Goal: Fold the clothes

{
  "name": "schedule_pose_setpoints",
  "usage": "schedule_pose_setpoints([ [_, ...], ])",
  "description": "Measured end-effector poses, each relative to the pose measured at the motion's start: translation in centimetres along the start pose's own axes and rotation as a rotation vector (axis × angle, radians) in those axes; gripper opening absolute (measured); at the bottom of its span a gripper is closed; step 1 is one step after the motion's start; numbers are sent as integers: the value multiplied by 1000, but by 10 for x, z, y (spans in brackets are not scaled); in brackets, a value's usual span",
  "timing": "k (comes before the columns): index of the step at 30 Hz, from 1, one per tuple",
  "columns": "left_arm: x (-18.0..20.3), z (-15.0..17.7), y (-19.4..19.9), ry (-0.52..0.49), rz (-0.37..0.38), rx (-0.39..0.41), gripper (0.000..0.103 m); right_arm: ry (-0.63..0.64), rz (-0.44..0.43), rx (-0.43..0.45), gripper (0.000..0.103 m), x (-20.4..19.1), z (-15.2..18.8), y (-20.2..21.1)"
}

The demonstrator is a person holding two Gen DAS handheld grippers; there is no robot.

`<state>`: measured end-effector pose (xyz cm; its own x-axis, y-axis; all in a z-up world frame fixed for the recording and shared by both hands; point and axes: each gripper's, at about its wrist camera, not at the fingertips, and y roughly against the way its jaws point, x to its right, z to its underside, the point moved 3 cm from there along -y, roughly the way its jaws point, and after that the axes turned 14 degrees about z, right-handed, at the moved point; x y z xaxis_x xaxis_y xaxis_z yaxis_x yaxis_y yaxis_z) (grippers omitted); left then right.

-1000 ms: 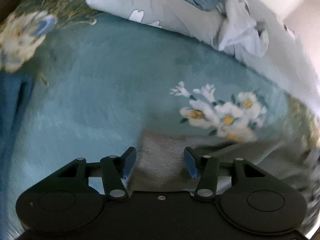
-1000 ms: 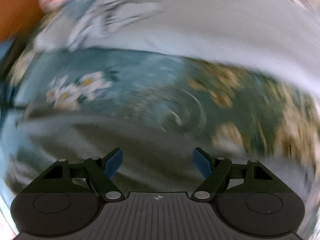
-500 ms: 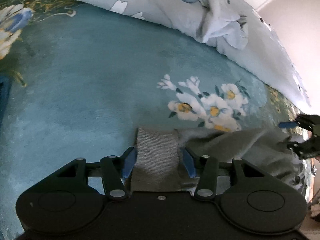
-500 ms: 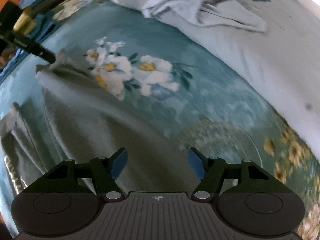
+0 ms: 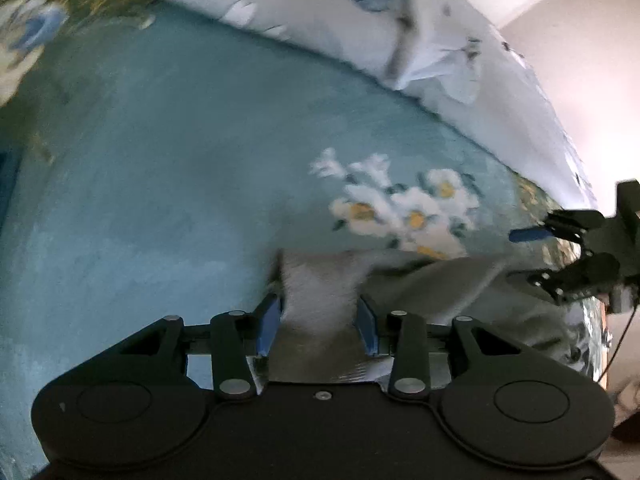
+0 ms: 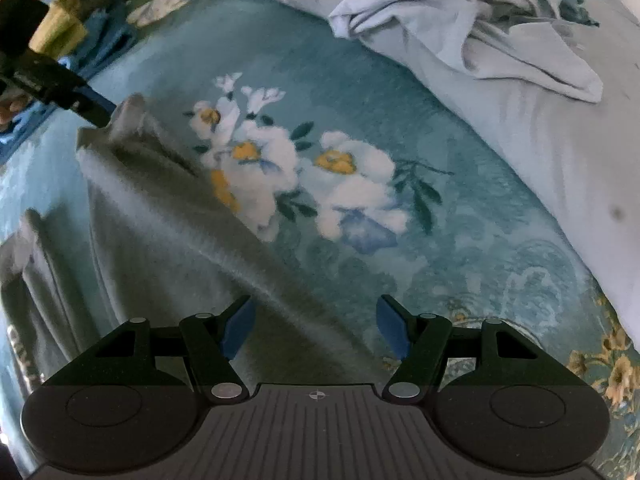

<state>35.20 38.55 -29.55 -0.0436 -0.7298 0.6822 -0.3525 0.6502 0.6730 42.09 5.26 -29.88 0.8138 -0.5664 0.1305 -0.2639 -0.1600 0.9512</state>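
- The left gripper (image 5: 318, 320) is seen with its jaws drawn in around a grey ribbed cuff (image 5: 320, 292); the jaws have just been closing with the cuff between them, and the blue pads (image 5: 268, 322) appear to touch its sides, though motion blur leaves a firm pinch unconfirmed
- The right gripper (image 6: 316, 330) is held with its jaws apart above the garment's long edge, nothing being pinched; a fold of cloth lies under the left pad, and the right pad is over bare blanket
- The teal floral blanket (image 6: 460, 240) is spread under everything, and a pale bundle of bedding (image 6: 500, 52) is heaped along its far side
- The grey garment (image 6: 132, 248) is laid flat on the blanket; in the right wrist view its long axis runs from the cuff at upper left down to the right gripper at the bottom, so the two grippers are placed at opposite ends of one edge
- The cuff end is judged to belong to the left gripper, the near edge to the right; the coming move is judged to turn on the right jaws being lowered straight onto that edge
- The rest of the garment is cut off at the frame's left and bottom, and pale lettering near the lower left cannot be read
- Whether the right pads touch the cloth cannot be told
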Motion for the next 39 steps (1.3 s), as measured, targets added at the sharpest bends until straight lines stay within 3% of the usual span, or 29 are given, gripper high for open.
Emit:
schedule_pose_setpoints([
  [4, -11, 1, 0, 62, 57, 34, 36, 15, -15, -22, 60, -3, 0, -4],
  [6, -10, 0, -2, 72, 100, 42, 12, 20, -26, -37, 48, -4, 0, -7],
  [7, -9, -1, -3, 70, 119, 45, 10, 22, -34, -42, 44, -5, -1, -7],
  [9, -3, -4, -3, 36, 139, 52, 1, 28, -45, -49, 27, -6, -1, -7],
  [12, 7, -9, 2, 18, 182, 112, 0, 27, -78, -58, 8, -6, -1, -5],
  [15, 6, -16, 11, 65, 211, 242, 0, -2, -61, -36, 5, -2, -3, -1],
  [18, -5, -25, 13, 122, 163, 338, 0, -71, -16, -17, 5, 11, -9, -1],
  [23, -22, -27, 0, 191, 81, 353, 0, -101, 40, -48, 5, 16, -10, -13],
  [31, -32, -8, 23, 302, 67, 424, 2, -139, 50, -47, 6, 16, -5, -15],
  [34, -25, 4, 40, 349, 28, 484, 23, -179, 65, -27, 17, 19, -6, -2],
  [36, -18, 16, 48, 393, 9, 515, 42, -236, 77, 7, 32, 23, -3, 15],
  [39, -7, 40, 48, 461, -1, 526, 48, -349, 64, 31, 38, 25, 11, 42],
])
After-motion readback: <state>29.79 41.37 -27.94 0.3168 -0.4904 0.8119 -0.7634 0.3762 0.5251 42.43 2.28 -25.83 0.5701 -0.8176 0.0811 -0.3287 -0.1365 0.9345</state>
